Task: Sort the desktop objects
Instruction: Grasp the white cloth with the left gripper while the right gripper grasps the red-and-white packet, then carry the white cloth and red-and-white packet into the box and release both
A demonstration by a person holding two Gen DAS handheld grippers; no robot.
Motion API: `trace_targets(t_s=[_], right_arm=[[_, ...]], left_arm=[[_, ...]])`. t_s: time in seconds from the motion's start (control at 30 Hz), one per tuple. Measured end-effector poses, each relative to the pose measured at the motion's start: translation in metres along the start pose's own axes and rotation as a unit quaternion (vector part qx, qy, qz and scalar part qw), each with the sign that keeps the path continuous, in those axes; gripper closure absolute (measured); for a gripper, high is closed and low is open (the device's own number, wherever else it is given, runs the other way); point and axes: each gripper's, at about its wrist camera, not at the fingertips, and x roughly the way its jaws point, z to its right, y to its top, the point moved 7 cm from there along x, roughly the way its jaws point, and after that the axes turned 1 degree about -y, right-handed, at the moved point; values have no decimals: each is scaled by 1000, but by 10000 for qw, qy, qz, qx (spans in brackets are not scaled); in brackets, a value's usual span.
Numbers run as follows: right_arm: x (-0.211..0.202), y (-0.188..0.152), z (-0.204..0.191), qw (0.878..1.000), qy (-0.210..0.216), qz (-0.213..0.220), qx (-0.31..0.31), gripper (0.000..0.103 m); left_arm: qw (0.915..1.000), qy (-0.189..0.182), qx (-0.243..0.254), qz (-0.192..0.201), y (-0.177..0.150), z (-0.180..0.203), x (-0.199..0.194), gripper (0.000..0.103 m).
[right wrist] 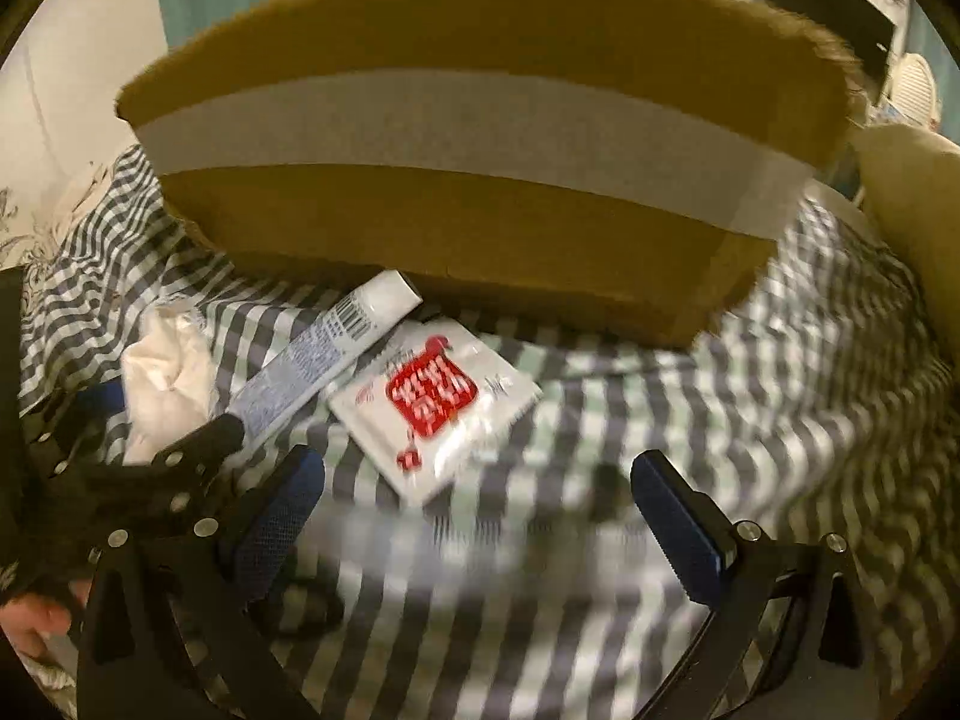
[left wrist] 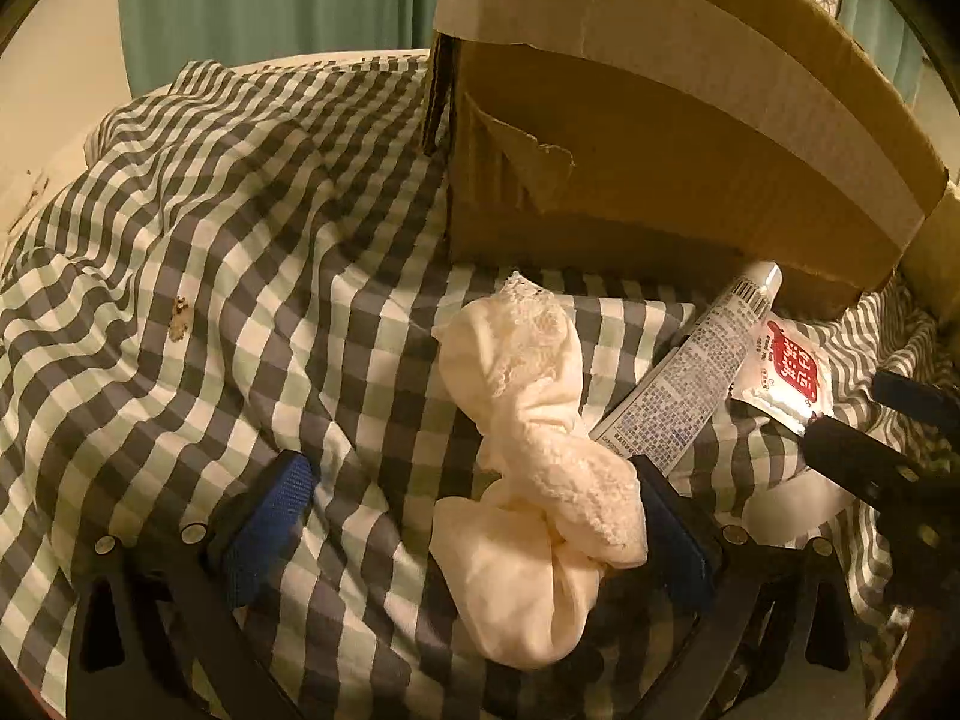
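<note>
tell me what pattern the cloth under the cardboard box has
The cloth is a grey, white and pale green gingham check, clearest in the left wrist view.

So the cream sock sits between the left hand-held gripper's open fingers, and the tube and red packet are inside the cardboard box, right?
Not quite: the tube and red packet lie on the checked cloth in front of the cardboard box, as both wrist views show. The cream sock does sit within the open left hand-held gripper.
</note>
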Motion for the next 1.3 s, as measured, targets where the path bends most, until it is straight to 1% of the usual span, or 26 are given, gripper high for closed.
trace_targets(t_s=[0.1, 0.13, 0.2, 0.23, 0.27, 0.3, 0.37, 0.4, 0.43, 0.47, 0.5, 0.53, 0.57, 0.6, 0.63, 0.67, 0.7, 0.73, 0.83, 0.87, 1.0, 1.03, 1.07, 1.13, 1.2, 1.3], right_arm=[[15, 6, -5, 9999, -8, -36, -163, 1], [18, 8, -5, 9999, 55, -9, -162, 2], [22, 10, -2, 9999, 32, -5, -123, 3], [25, 10, -3, 9999, 25, -10, -158, 5], [25, 9, -4, 9998, 39, 10, -203, 9], [26, 8, -6, 9997, 17, 29, -257, 11], [25, 7, -9, 9995, 0, 71, -323, 22], [25, 7, -10, 9994, -9, 91, -344, 26], [23, 7, -11, 9993, -29, 120, -364, 36], [22, 7, -12, 9993, -16, 135, -361, 48], [20, 7, -12, 9993, -18, 149, -352, 53], [20, 7, -12, 9993, -18, 149, -352, 61], [17, 5, -12, 9994, 8, 153, -317, 62], [16, 4, -11, 9994, 20, 163, -300, 64], [12, 3, -11, 9994, 42, 203, -264, 68], [10, 3, -10, 9995, 76, 216, -229, 82], [8, 2, -9, 9995, 136, 217, -171, 90], [6, 0, -9, 9995, 261, 181, -84, 94], [-1, -5, -6, 9992, 345, 202, 53, 94], [-2, -6, -6, 9991, 378, 193, 96, 95], [-11, -9, 1, 9976, 548, 213, 378, 97], [-16, -10, 1, 9972, 581, 231, 419, 97], [-24, -25, 0, 9967, 608, 261, 461, 97], [-35, -23, -2, 9958, 654, 325, 561, 97], [-50, -21, -4, 9944, 731, 429, 639, 97], [-51, -14, 5, 9934, 797, 484, 667, 97]], left_arm=[[9999, -84, -71, -65, 3, -2, 3, 0], [9999, -79, -71, -76, 1, -1, 2, 0], [9999, -59, -77, 73, 5, -3, 1, 0], [9999, 15, -42, 143, 8, -5, 0, 3], [9997, 116, 3, 214, 8, -5, -2, 8], [9996, 175, 5, 240, 8, -6, -3, 11], [9993, 237, -55, 296, 9, -9, -7, 27], [9990, 274, -90, 346, 10, -11, -10, 34], [9987, 332, -129, 374, 10, -14, -11, 45], [9985, 350, -175, 371, 11, -18, -14, 54], [9984, 320, -251, 383, 12, -22, -15, 58], [9982, 302, -328, 404, 12, -26, -18, 68], [9977, 292, -424, 433, 12, -31, -21, 75], [9975, 248, -496, 438, 13, -34, -23, 77], [9972, 220, -556, 454, 13, -37, -25, 82], [9969, 211, -587, 480, 11, -39, -29, 85], [9966, 172, -631, 510, 9, -40, -34, 86], [9963, 161, -657, 533, 9, -38, -37, 86], [9955, 97, -688, 644, 12, -40, -44, 87], [9955, 60, -649, 695, 6, -40, -50, 87], [9952, 8, -557, 807, 7, -41, -66, 87], [9949, 3, -558, 845, 15, -45, -59, 87], [9945, -44, -555, 884, 16, -46, -62, 87], [9941, -94, -529, 940, 16, -44, -70, 87], [9924, -160, -547, 1086, 16, -40, -82, 87], [9920, -209, -514, 1135, 14, -33, -95, 87]])
